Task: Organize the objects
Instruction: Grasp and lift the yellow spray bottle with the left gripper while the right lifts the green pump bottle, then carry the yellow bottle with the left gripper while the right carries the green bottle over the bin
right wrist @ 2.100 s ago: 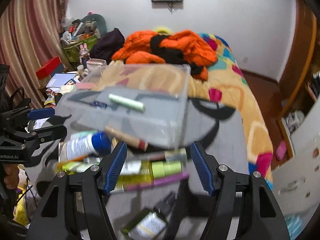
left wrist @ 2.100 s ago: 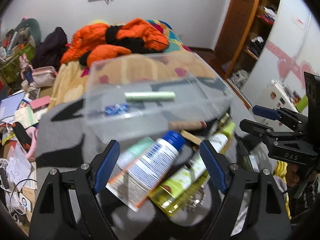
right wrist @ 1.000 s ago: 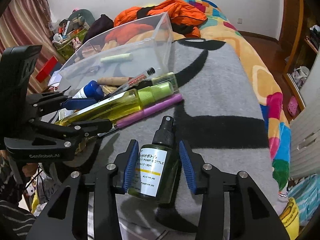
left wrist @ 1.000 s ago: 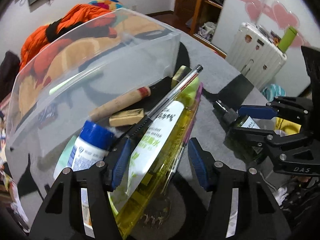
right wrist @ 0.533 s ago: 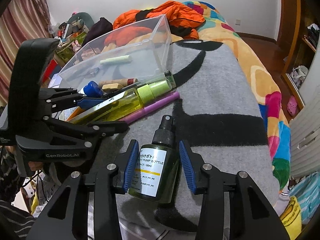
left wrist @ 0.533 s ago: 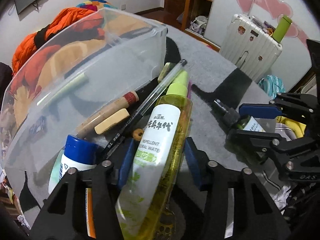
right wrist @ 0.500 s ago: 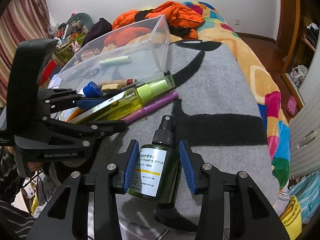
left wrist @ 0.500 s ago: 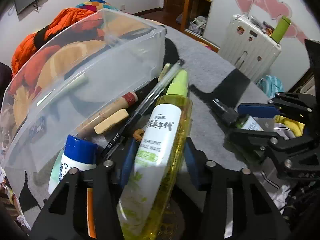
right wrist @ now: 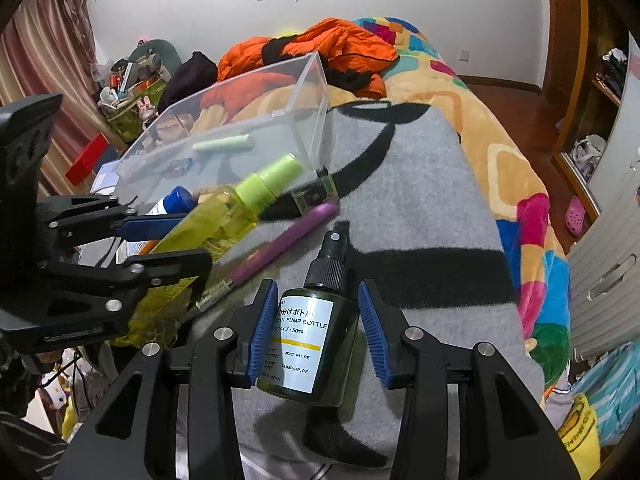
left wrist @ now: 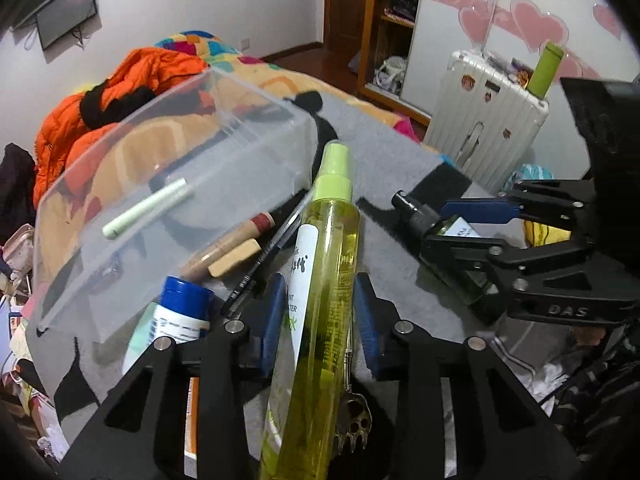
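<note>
**Two bottles in two grippers, clear bin beyond them**

A bedroom: a grey-and-black blanket [right wrist: 420,208] covers the near end of the bed, with orange clothing heaped at the far end. On the blanket stands a clear plastic bin [left wrist: 168,184], open-topped, with a pale green tube [left wrist: 146,208] lying inside.

The left gripper [left wrist: 320,320] has just been closing, and its blue pads now pinch the tall yellow spray bottle [left wrist: 324,280] across its body. The bottle's long axis runs straight out along the fingers, green cap end forward and tilted upward, pointing at the bin's near corner. It appears lifted clear of the pen [left wrist: 264,256], the blue-capped tube [left wrist: 182,312] and the wooden stick [left wrist: 228,244] lying beside the bin's front wall.

The right gripper [right wrist: 320,336] straddles the dark green pump bottle [right wrist: 308,340], whose nozzle points away along the fingers. Its left pad touches the bottle; a thin gap shows at the right pad, so whether the grip is firm I cannot tell.

The bin lies forward and to the left of both grippers, and the left hand is the nearer. Its bottle looks ready to go over the near wall cap-first; being long, it probably needs turning to lie along the bin's length.
</note>
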Demonstrator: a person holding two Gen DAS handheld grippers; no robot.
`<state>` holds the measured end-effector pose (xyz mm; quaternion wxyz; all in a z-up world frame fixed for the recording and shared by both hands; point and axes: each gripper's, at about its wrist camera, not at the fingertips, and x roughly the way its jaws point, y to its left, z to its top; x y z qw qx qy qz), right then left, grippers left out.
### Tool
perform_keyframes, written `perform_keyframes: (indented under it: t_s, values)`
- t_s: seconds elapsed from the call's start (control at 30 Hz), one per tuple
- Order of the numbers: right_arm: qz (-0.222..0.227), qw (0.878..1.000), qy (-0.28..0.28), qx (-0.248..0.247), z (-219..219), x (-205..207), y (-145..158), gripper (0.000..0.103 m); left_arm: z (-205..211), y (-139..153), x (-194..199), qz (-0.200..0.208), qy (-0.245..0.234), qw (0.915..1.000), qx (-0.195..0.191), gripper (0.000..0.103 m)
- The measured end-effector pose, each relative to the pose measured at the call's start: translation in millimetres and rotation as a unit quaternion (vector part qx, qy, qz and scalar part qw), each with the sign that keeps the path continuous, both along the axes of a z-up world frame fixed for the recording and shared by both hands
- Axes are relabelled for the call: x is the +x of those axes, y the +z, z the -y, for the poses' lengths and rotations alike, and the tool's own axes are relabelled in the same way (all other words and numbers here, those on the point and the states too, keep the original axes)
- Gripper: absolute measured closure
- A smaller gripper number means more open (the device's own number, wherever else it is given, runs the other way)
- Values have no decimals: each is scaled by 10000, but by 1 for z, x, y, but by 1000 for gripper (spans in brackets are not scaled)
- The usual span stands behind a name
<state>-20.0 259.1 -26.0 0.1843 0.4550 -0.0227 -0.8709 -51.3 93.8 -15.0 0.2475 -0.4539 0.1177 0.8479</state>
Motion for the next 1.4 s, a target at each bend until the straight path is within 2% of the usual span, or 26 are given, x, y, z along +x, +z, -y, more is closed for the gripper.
perform_keyframes:
  t_s: [0.23,0.43,0.57,1.03,1.4]
  values:
    - [-242,9997,13,-38,5,-7,15,64,22,28,6,-302,350,9984,333,70]
    - [-574,9983,46,-69,13,-12,32,64,48,45,7,-515,849,9929,653,71]
    - [-729,9972,120,-99,21,-18,42,64,59,55,12,-622,1013,9890,883,71]
    - [-1159,9926,324,-151,41,-32,69,64,72,80,16,-960,1227,9797,1260,72]
    - [-1451,9882,426,-248,49,-45,89,64,78,106,5,-1184,1416,9731,1378,72]
